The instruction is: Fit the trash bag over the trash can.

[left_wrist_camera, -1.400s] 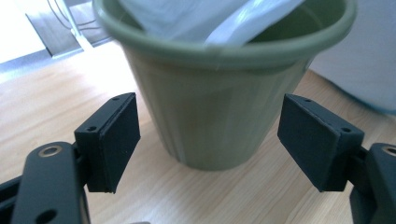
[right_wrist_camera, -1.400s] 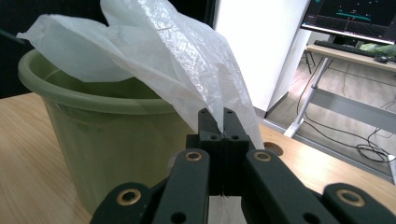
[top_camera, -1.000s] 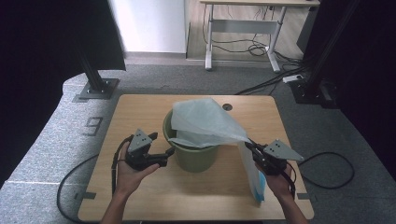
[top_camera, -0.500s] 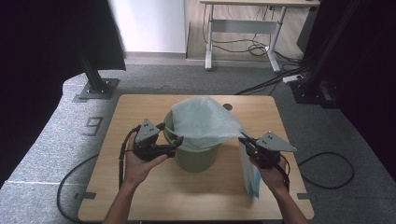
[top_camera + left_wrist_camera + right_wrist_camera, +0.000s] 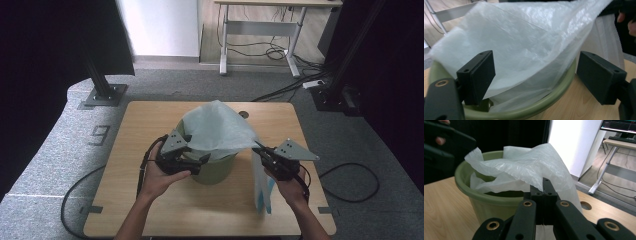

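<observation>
An olive-green bucket [image 5: 216, 172] stands mid-table with a translucent white plastic bag [image 5: 217, 129] puffed up over its mouth. My left gripper [image 5: 202, 161] is at the bucket's left side. It is open, with the bag's edge [image 5: 524, 42] and the green rim [image 5: 536, 108] between its wide-apart pads [image 5: 477, 75], which do not press. To the right of the bucket my right gripper [image 5: 257, 146] is shut on a corner of the bag [image 5: 524, 170], just above the bucket [image 5: 484, 202]. A strip of bag [image 5: 262, 190] hangs from that grip down to the table.
The wooden table [image 5: 150, 125] has a small round hole [image 5: 243, 114] behind the bucket. On the grey floor stand black stand bases [image 5: 102, 95] at left and right, a metal-legged desk [image 5: 260, 30] at the back, and loose cables [image 5: 350, 180].
My left gripper has moved right, up to the bucket's rim and the bag's edge. My right gripper has risen and drawn slightly inward, with the bag corner still held.
</observation>
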Motion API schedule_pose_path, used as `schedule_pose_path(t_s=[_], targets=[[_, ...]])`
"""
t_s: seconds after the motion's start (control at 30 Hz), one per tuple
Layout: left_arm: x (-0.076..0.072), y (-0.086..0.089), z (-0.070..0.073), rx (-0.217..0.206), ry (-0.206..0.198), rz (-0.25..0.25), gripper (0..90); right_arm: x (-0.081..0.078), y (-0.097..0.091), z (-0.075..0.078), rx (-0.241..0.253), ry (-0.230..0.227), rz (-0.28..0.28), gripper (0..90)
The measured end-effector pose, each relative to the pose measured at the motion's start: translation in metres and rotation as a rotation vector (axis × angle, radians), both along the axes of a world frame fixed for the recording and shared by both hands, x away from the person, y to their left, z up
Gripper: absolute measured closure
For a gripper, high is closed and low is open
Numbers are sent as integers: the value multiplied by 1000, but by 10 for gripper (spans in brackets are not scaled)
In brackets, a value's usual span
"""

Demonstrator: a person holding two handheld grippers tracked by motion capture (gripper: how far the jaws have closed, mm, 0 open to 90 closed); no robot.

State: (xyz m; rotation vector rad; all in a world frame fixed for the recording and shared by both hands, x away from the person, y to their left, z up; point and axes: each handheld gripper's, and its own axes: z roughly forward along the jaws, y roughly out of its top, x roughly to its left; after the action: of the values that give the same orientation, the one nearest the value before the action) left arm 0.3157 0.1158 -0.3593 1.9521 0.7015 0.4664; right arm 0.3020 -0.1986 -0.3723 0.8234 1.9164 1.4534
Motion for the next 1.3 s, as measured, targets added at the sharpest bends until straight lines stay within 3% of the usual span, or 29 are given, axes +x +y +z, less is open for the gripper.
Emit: schedule_pose_path(t_s=[0.2,0.33,0.47,0.63,0.7,0.73,0.8,0.83,0.87,0.9,0.93,1.1,1.13,1.3], targets=[[4,-9,-2,-13,-6,30,156,2,2,8,19,14,18,885],[8,-19,-3,-12,-7,45,237,5,5,9,26,21,21,885],[13,-31,-7,6,8,56,391,7,8,7,34,32,28,885],[17,-36,-10,2,65,-9,682,6,7,2,39,39,36,875],[18,-37,-11,-5,92,-37,713,6,6,1,40,41,39,861],[20,-37,-12,-16,111,-51,769,4,6,-3,48,51,54,775],[20,-37,-12,-21,119,-52,795,2,6,-7,54,60,52,669],[21,-37,-13,-25,127,-50,795,2,6,-7,54,60,52,669],[21,-36,-13,-29,132,-46,815,0,7,-11,56,59,37,566],[21,-36,-13,-29,132,-46,822,0,7,-11,56,59,37,566],[22,-36,-14,-36,140,-43,831,-4,6,-15,63,52,23,475],[24,-35,-14,-55,148,-30,861,-11,2,-25,89,56,8,373],[24,-35,-14,-60,148,-23,871,-17,-1,-32,109,59,0,331],[25,-33,-14,-66,145,-17,883,-26,0,-53,110,87,-18,256]])
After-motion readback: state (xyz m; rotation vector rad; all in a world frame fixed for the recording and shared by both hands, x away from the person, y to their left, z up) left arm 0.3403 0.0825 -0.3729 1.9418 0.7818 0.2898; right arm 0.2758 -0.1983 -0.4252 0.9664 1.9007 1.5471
